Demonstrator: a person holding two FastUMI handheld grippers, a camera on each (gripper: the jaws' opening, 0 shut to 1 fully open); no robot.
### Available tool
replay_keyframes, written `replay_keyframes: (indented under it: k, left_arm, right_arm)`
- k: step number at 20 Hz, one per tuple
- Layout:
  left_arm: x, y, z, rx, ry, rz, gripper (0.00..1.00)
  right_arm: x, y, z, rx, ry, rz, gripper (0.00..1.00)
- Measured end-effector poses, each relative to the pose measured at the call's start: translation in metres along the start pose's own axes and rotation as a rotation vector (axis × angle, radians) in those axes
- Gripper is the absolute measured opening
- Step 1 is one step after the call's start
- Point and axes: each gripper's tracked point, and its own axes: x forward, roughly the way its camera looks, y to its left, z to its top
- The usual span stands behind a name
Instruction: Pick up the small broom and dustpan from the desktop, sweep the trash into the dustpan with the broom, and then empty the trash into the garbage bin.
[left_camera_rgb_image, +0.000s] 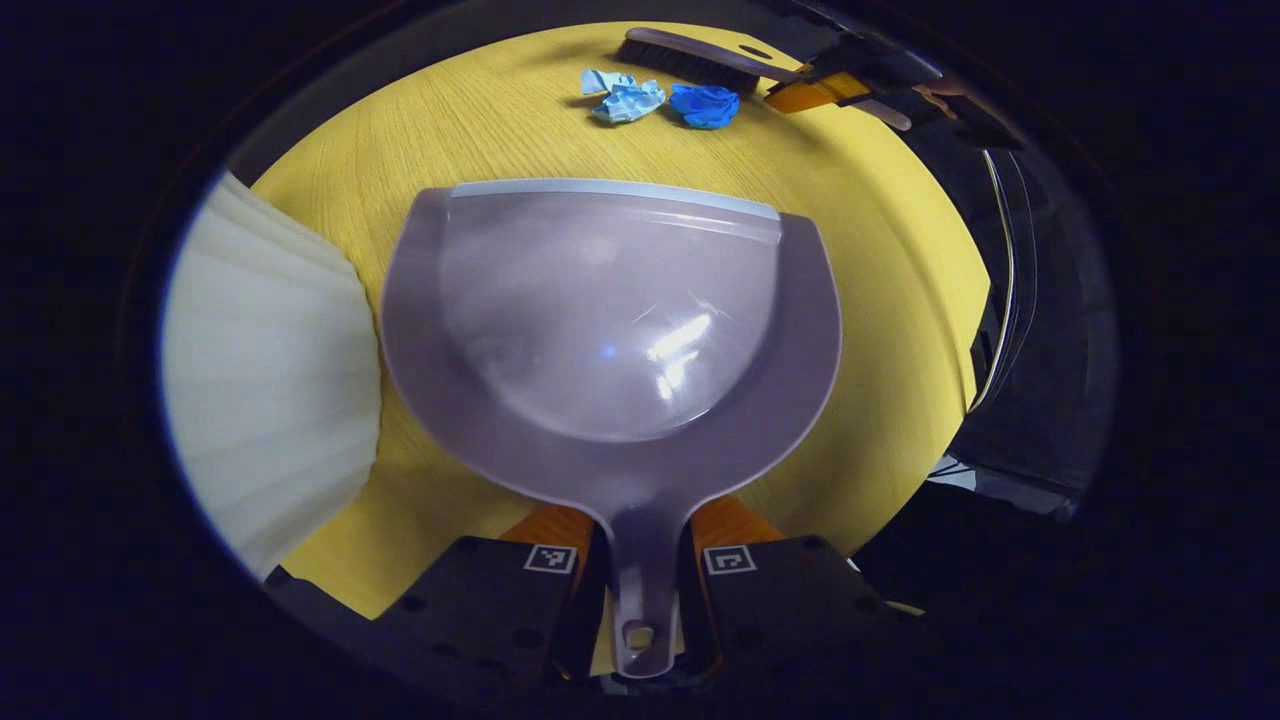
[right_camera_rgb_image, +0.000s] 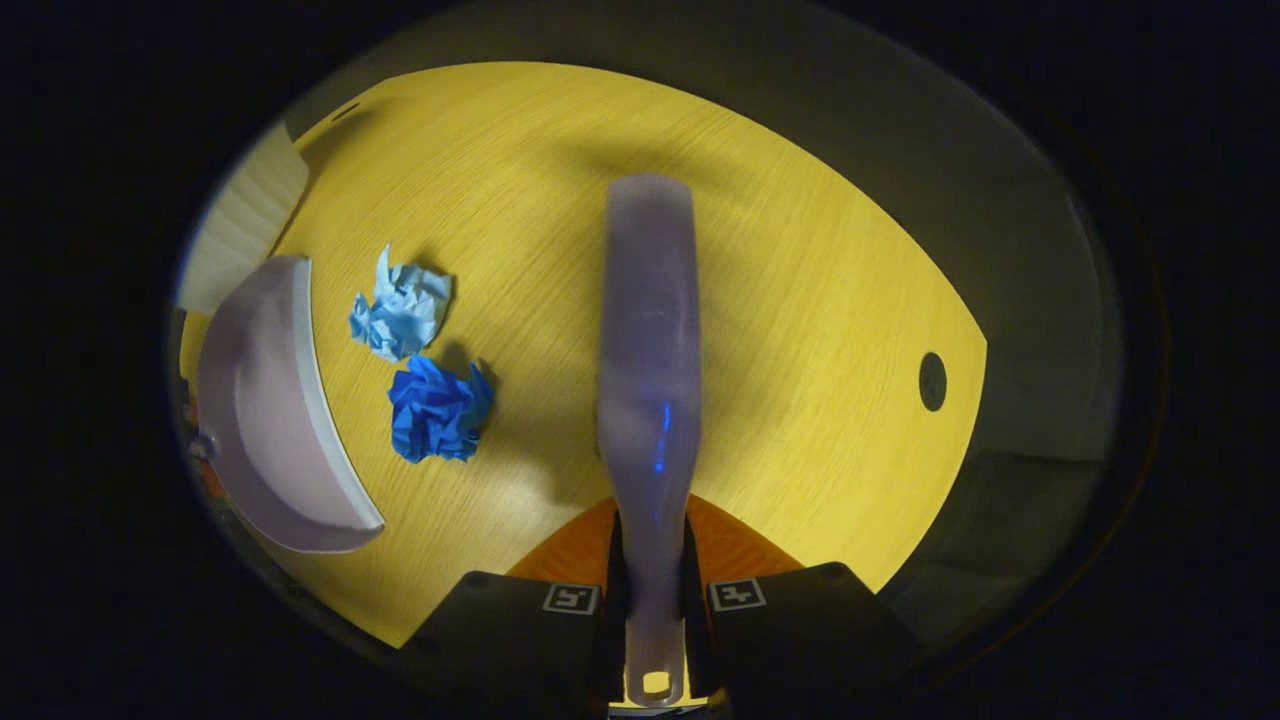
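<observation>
My left gripper (left_camera_rgb_image: 640, 590) is shut on the handle of a mauve dustpan (left_camera_rgb_image: 610, 320), whose pale lip points toward the trash on the yellow table (left_camera_rgb_image: 480, 120). Beyond the lip lie a light blue paper wad (left_camera_rgb_image: 625, 98) and a dark blue paper wad (left_camera_rgb_image: 705, 105). My right gripper (right_camera_rgb_image: 652, 600) is shut on the handle of the mauve broom (right_camera_rgb_image: 648, 350), which stretches forward over the table. In the right gripper view the light blue wad (right_camera_rgb_image: 402, 305) and dark blue wad (right_camera_rgb_image: 437, 410) lie left of the broom, between it and the dustpan (right_camera_rgb_image: 265, 410). In the left gripper view the broom (left_camera_rgb_image: 690, 58) shows past the wads, held by the other gripper (left_camera_rgb_image: 830, 85).
A white ribbed bin (left_camera_rgb_image: 265, 370) stands left of the dustpan; its edge (right_camera_rgb_image: 245, 220) shows at the upper left of the right gripper view. The table (right_camera_rgb_image: 800, 300) has a dark cable hole (right_camera_rgb_image: 932, 381) at right. Table edges drop off at right into dark floor.
</observation>
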Motion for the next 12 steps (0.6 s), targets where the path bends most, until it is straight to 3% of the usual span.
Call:
replay_keyframes:
  k: [3,9,12]
  left_arm:
    - [-0.002,0.004,0.001,0.053,0.019,-0.003,0.3]
    - [-0.003,0.007,0.005,0.081,-0.017,-0.008,0.3]
    - [-0.003,0.005,0.007,0.059,-0.043,-0.024,0.29]
  right_arm:
    - [-0.001,0.019,0.003,-0.133,-0.016,-0.011,0.26]
    - [-0.03,0.088,-0.026,-0.419,0.025,0.194,0.26]
    - [-0.04,0.095,-0.055,-0.335,0.031,0.308,0.27]
